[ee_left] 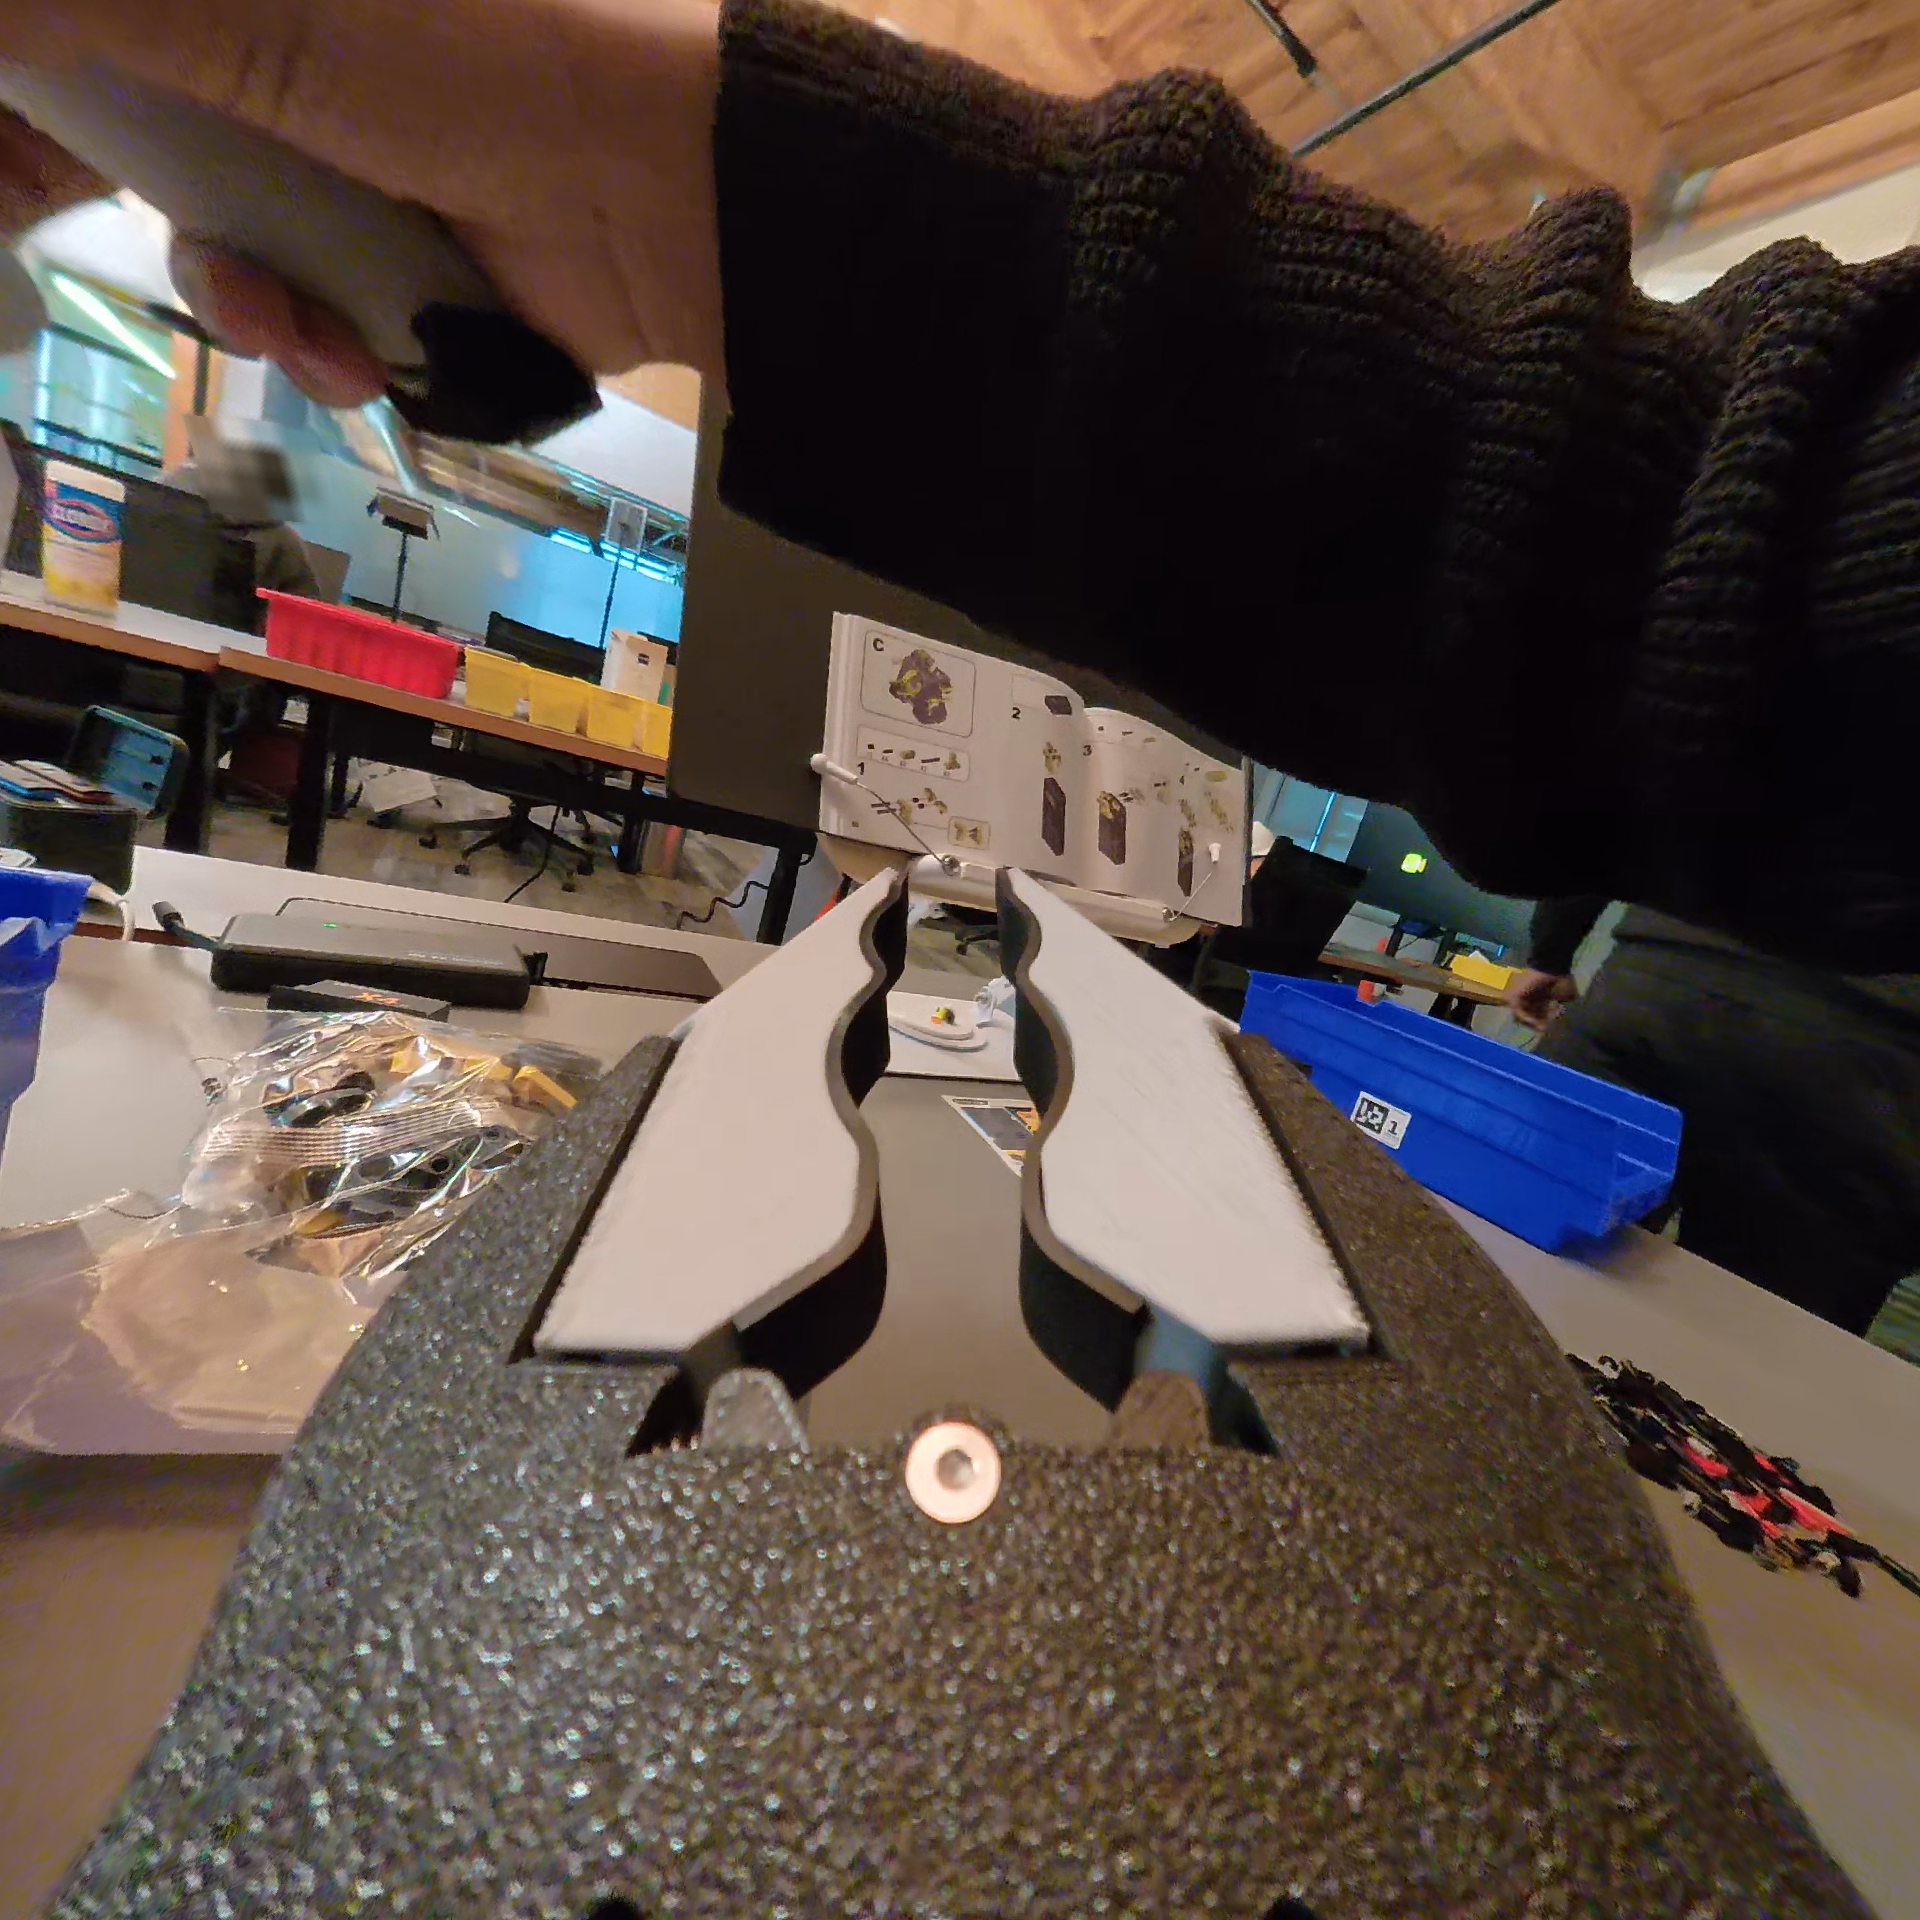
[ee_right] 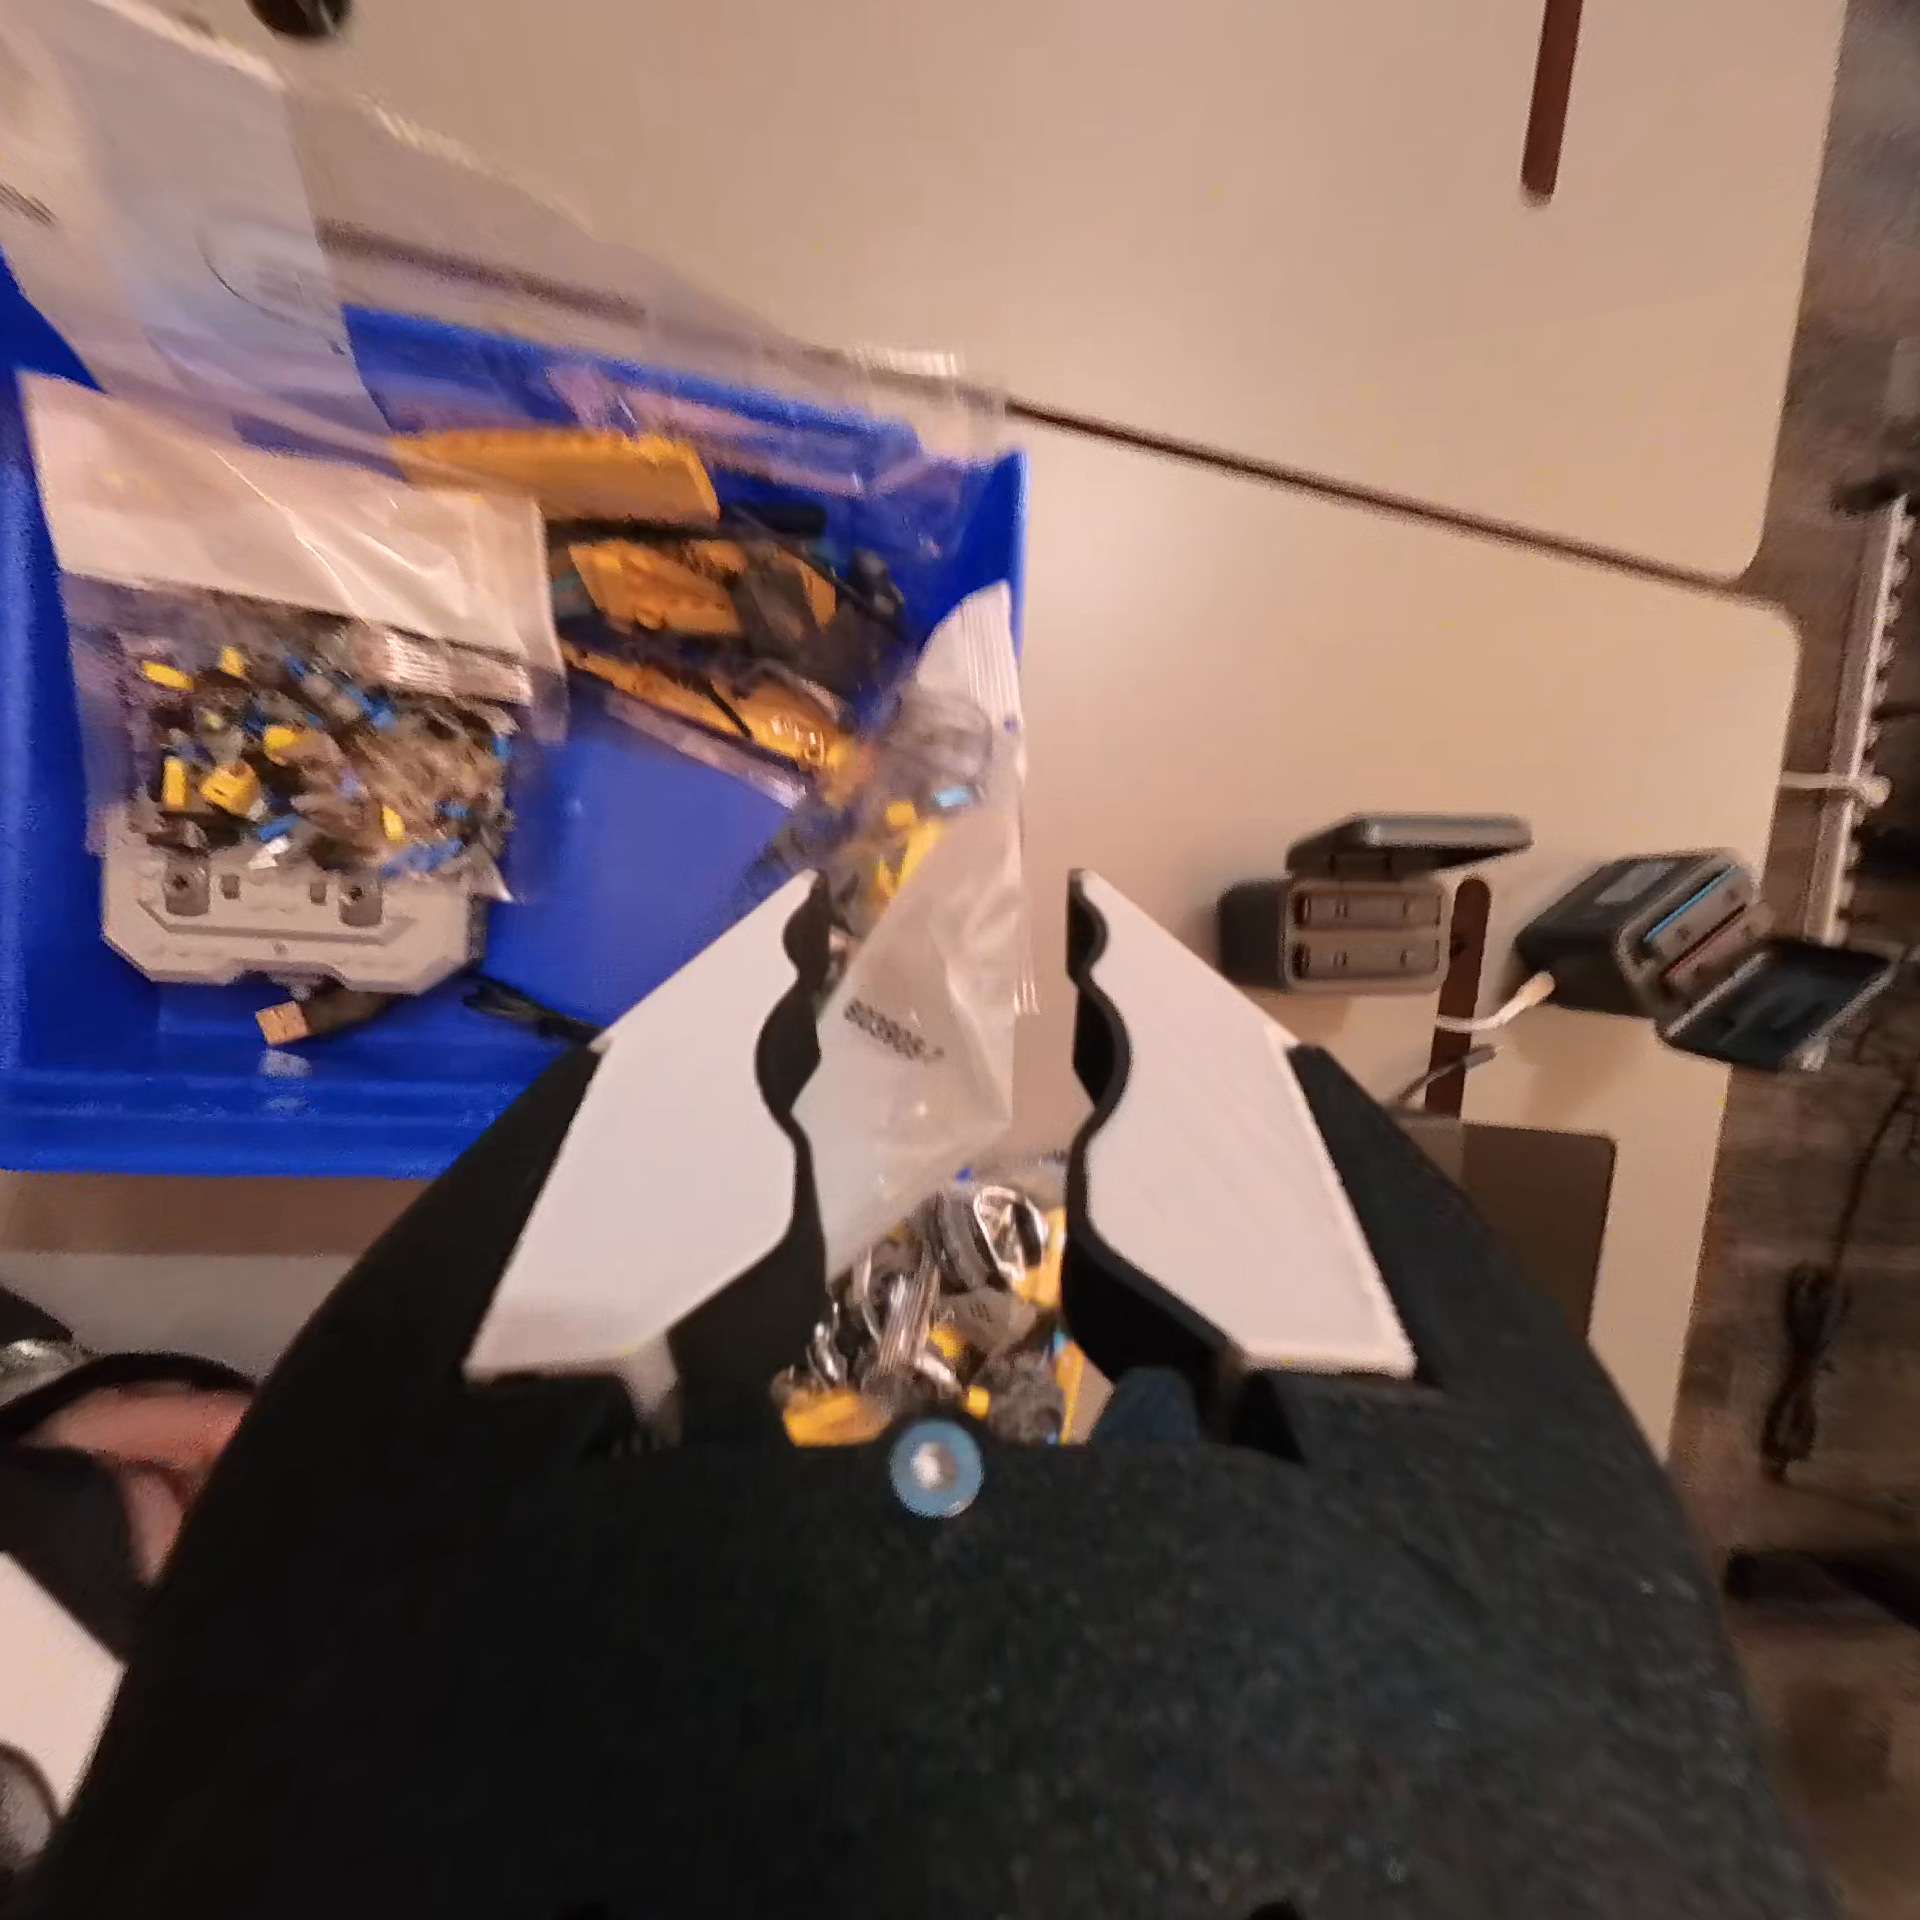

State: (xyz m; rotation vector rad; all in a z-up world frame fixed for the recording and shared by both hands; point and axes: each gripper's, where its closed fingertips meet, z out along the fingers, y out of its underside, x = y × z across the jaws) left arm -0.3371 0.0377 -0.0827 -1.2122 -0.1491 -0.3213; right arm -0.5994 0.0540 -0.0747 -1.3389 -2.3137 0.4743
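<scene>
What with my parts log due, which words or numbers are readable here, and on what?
I don't copy writing; these bear it:
Instruction booklet: step marks, legible.
White tag on the blue bin: legible.
Wipes canister label: blurred.
Sticker on the clear bag between the right tongs: number, partly cut off.

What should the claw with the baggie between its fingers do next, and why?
Probably close the right gripper gently on the clear bag of small pieces. Its fingers stand apart with the bag between them, so nothing looks pinched yet, and the blue bin lies just behind.
</scene>
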